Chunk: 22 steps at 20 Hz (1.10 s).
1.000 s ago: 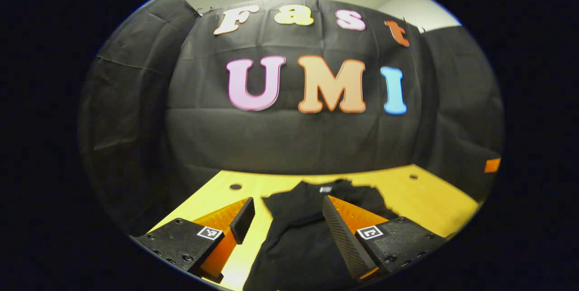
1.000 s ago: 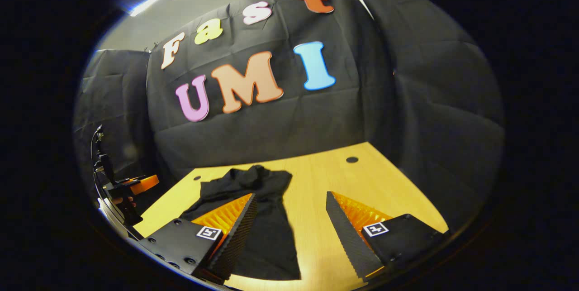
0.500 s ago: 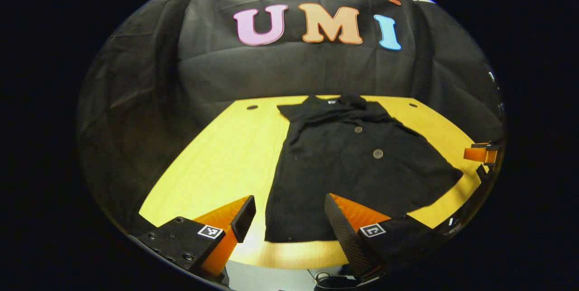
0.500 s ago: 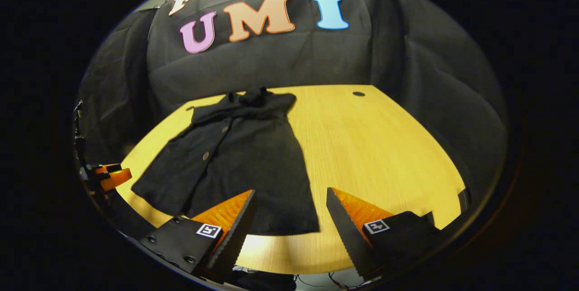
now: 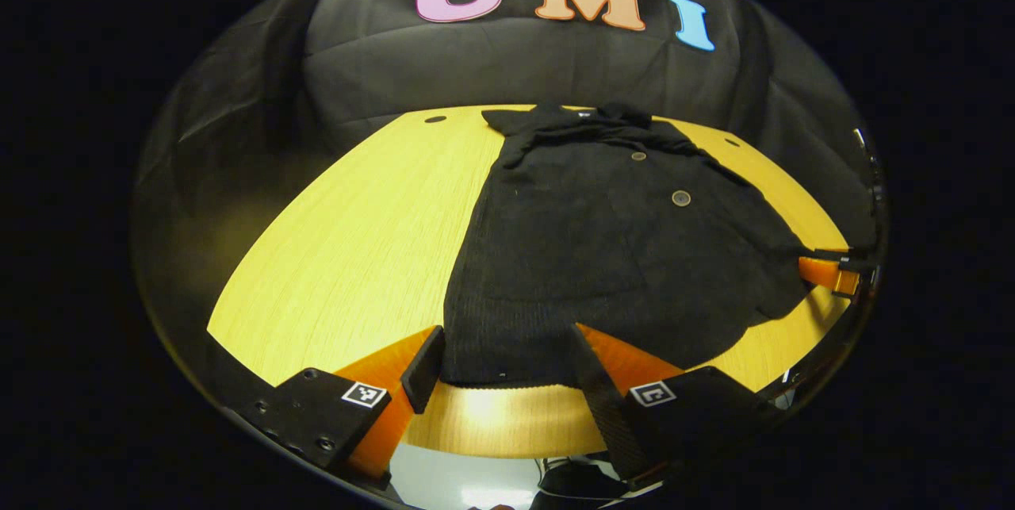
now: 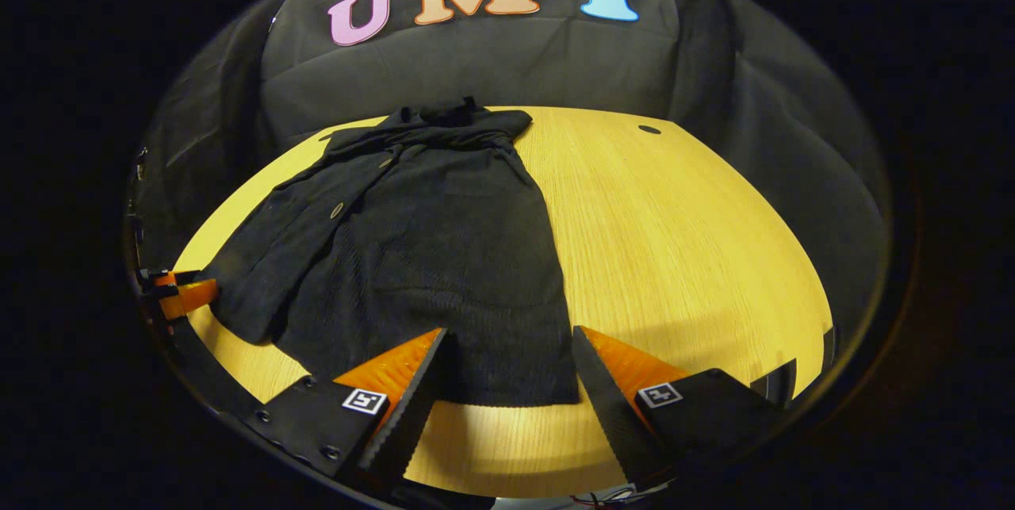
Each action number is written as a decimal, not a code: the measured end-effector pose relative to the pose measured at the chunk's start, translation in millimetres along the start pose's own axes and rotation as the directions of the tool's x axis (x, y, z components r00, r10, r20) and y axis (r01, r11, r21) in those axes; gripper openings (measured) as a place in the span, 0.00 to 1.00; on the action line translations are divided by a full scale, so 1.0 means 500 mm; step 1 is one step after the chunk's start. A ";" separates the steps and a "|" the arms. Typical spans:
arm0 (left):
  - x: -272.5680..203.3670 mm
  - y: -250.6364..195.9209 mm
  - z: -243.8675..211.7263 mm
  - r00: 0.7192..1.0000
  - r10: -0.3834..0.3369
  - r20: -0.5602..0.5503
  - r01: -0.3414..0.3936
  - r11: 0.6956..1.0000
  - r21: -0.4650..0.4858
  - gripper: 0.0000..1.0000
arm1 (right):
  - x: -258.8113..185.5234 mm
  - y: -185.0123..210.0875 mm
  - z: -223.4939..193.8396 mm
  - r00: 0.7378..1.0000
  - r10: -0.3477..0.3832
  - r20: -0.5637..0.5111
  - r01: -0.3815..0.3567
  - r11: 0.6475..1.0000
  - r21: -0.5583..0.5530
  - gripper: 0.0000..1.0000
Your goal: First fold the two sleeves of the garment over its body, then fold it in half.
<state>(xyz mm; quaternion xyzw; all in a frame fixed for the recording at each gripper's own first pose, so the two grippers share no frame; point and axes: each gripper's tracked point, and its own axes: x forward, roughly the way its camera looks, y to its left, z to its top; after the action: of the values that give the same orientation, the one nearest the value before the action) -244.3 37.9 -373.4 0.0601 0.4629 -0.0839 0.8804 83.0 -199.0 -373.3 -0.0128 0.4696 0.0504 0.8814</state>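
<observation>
Both tools gape — left tool (image 5: 503, 359), right tool (image 6: 507, 359) — above black garment's (image 5: 603, 256) hem.

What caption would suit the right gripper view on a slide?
Open hand-held gripper poised over the near hem of a black buttoned garment lying on a wooden table.

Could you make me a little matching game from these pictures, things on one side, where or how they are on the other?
Things:
1. garment
2. table
3. left gripper
4. garment's buttons

States:
A. bare yellow wood, with small dark holes near the far edge
B. open, at the hem's near edge
C. black, lying flat
D. round, running down the front

Pairs: 1-C, 2-A, 3-B, 4-D
</observation>
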 end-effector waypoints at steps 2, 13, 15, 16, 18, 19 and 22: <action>0.003 -0.003 0.005 1.000 0.000 0.016 0.000 1.000 0.001 0.95 | 0.002 0.003 -0.001 1.000 0.008 0.001 -0.008 1.000 -0.009 0.98; 0.026 -0.031 0.030 0.999 -0.034 -0.002 0.034 0.999 -0.042 0.13 | 0.009 0.057 0.009 0.992 0.116 -0.048 -0.120 0.988 -0.096 0.36; 0.034 -0.033 0.033 0.999 -0.047 -0.017 0.046 0.996 -0.075 0.03 | 0.017 0.059 0.016 0.991 0.120 -0.062 -0.126 0.985 -0.116 0.19; 0.039 -0.034 0.036 0.998 -0.051 -0.026 0.048 0.995 -0.091 0.01 | 0.014 0.058 0.023 0.992 0.114 -0.061 -0.121 0.985 -0.127 0.18; 0.044 -0.032 0.044 0.998 -0.048 -0.043 0.043 0.993 -0.107 0.00 | 0.007 0.066 0.048 0.991 0.122 -0.048 -0.128 0.982 -0.142 0.11; 0.040 -0.027 0.064 0.999 -0.039 -0.031 0.036 0.995 -0.097 0.00 | 0.002 0.073 0.070 0.991 0.130 -0.031 -0.133 0.981 -0.143 0.11; 0.018 -0.030 0.155 0.997 -0.057 0.049 0.060 0.996 -0.072 0.00 | -0.020 0.090 0.171 0.988 0.144 0.051 -0.135 0.980 -0.146 0.11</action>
<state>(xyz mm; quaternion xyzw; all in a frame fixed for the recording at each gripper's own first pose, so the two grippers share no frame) -179.9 8.3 -337.3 0.0122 0.4466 -0.0938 0.8897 143.3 -149.0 -316.0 -0.0410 0.4374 0.1457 0.8865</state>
